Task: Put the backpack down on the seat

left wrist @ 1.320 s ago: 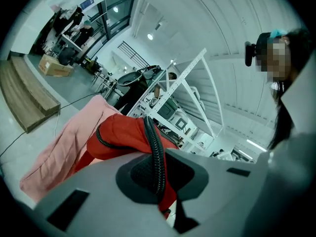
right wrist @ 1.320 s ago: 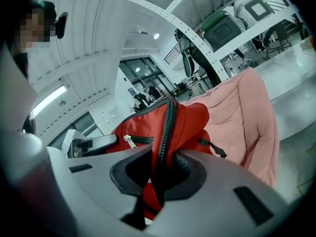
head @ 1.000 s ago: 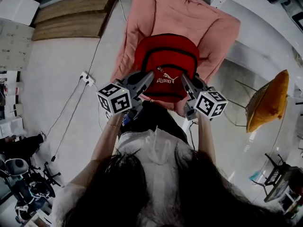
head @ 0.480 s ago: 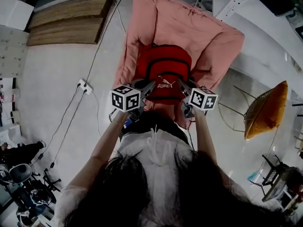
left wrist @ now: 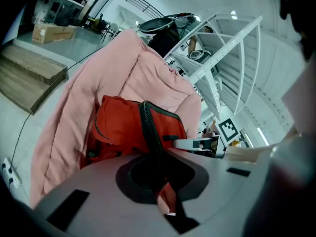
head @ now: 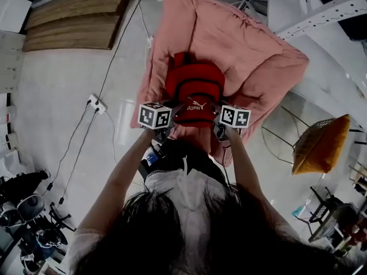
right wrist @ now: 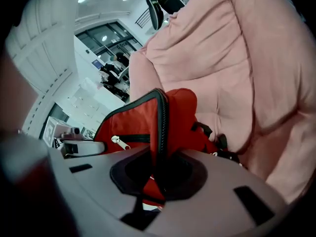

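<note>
A red backpack (head: 195,90) with black zips and a white logo rests against the pink padded seat (head: 229,39), front pocket toward me. My left gripper (head: 170,124) is shut on the backpack's left edge, with a black-zipped fold of red fabric (left wrist: 148,132) pinched in its jaws. On the other side my right gripper (head: 215,122) is shut on the right edge, its jaws clamping the zipped seam (right wrist: 160,127). In the right gripper view the backpack (right wrist: 143,127) lies in front of the seat (right wrist: 232,68). Both fingertip pairs are hidden under the fabric.
The pink seat is a large cushioned chair on a pale floor. A white power strip (head: 96,103) with cables lies on the floor to the left. Wooden boards (head: 74,16) lie at the far left, and a yellow wire chair (head: 321,145) stands at the right, near white shelving (left wrist: 222,53).
Both grippers have carried the backpack forward and down, away from my body. It now sits deeper on the pink seat.
</note>
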Available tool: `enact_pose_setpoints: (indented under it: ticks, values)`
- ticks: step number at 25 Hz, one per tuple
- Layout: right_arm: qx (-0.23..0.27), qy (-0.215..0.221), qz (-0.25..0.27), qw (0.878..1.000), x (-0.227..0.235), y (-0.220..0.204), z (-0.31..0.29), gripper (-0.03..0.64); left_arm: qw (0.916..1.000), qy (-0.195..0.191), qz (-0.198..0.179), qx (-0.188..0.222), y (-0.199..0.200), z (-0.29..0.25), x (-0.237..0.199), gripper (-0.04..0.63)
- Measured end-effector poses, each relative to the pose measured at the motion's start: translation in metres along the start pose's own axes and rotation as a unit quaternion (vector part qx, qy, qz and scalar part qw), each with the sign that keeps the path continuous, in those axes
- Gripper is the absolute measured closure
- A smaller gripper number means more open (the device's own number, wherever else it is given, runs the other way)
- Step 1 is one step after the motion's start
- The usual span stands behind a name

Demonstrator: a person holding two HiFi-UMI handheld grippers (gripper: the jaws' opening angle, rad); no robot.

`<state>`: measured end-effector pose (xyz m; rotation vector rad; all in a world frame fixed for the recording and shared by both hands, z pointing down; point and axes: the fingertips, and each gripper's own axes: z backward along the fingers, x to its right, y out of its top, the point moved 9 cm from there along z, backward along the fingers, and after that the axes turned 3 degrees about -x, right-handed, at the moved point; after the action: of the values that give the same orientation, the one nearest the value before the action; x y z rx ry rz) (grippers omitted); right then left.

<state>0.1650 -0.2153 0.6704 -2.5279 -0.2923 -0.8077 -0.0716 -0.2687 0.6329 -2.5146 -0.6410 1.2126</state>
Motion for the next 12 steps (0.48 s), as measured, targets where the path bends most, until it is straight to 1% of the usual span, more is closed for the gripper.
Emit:
enact_pose_setpoints:
  ticks: [3,6,12]
  values:
    - [-0.025,-0.011,0.007,1.000,0.005,0.004,-0.021,0.561,0.9991,0.015,0.038,0.003,0.003,-0.011,-0.031,0.560]
    - [-0.045,-0.025,0.006,0.999,0.010,0.006,-0.041,0.561,0.9979,0.049,0.041,-0.007,0.008,-0.023,-0.060,0.560]
    - [-0.098,-0.056,0.013,0.994,0.021,0.008,-0.076,0.561,0.9931,0.091,0.054,-0.050,0.003,-0.045,-0.109,0.560]
